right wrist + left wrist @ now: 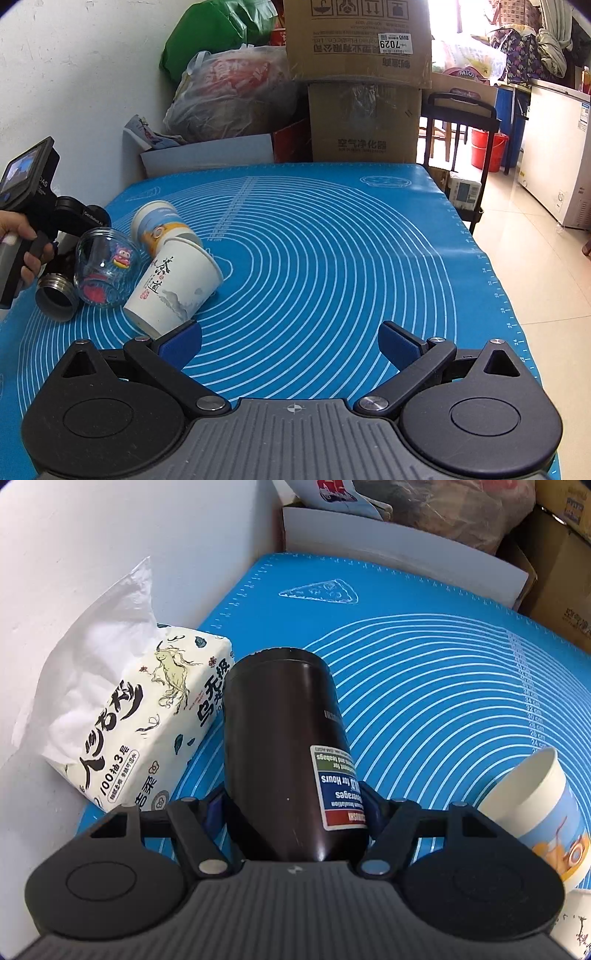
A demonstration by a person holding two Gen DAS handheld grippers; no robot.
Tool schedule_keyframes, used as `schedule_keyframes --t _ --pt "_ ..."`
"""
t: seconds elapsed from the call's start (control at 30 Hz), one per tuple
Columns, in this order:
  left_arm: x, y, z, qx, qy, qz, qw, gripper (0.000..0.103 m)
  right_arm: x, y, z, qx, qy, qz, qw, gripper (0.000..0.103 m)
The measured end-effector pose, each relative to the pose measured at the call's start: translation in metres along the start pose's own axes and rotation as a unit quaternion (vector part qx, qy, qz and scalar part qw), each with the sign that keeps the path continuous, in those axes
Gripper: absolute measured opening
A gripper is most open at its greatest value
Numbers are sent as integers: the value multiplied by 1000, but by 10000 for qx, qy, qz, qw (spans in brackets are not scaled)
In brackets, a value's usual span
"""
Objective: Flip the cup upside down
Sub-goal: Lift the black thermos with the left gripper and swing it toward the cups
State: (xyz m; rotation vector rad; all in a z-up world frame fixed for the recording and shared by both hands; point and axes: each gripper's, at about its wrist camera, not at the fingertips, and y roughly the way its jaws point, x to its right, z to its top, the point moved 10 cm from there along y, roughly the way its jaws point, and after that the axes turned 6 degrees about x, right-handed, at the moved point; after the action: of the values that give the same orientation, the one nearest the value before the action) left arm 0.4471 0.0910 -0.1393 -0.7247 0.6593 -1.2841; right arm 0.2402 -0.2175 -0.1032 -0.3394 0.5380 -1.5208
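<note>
Clamping the dark brown thermos cup [284,746] between its 2 blue-padded fingers, the left gripper [295,808] grips the body low down, close to the labelled part, so the cup's flat closed end points away from the camera over the blue mat [443,686]. In the right wrist view the same cup [55,295] shows its threaded metal mouth tilted down toward the mat's near left part, with the person's hand [26,254] wrapped around the handle of the left gripper. Whether the mouth touches the mat cannot be told.

Just left of the thermos cup, a soft pack of tissues [147,716] lies half on the mat's edge, against the white wall [74,554], with 1 tissue sticking up. To the right of the thermos cup stands a paper cup with a blue and orange print [535,812].

The right gripper [290,345] hangs with its jaws spread wide, nothing between them, above the near part of the mat. From the thermos cup rightward in this view lie a glass jar with a cartoon sticker [105,267], then a white paper cup with black calligraphy [173,288] on its side, its base just beside the right gripper's left finger [181,345], and behind it the blue and orange paper cup [162,225]. Cardboard boxes [362,74] and plastic bags [232,88] are stacked beyond the mat's far edge.
</note>
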Motion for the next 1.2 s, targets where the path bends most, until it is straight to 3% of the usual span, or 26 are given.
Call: schedule_keyframes --t 0.13,0.3,0.57,0.83,1.2 --pt "-5 -5 2 66 -205 -44 9998 70 3 -4 3 61 -19 -46 10000 103" --pt "-8 -32 3 347 67 -4 9994 70 4 -3 2 48 29 -45 10000 103" --pt "-16 -67 2 756 60 -139 9970 69 -3 -9 4 98 -58 -18 9999 103" --pt "-18 -59 3 594 -68 -82 9982 69 -5 -14 5 129 -109 -28 9999 103" --pt "-19 -75 -5 423 260 -273 9984 69 -8 -15 3 126 -108 10 9999 103"
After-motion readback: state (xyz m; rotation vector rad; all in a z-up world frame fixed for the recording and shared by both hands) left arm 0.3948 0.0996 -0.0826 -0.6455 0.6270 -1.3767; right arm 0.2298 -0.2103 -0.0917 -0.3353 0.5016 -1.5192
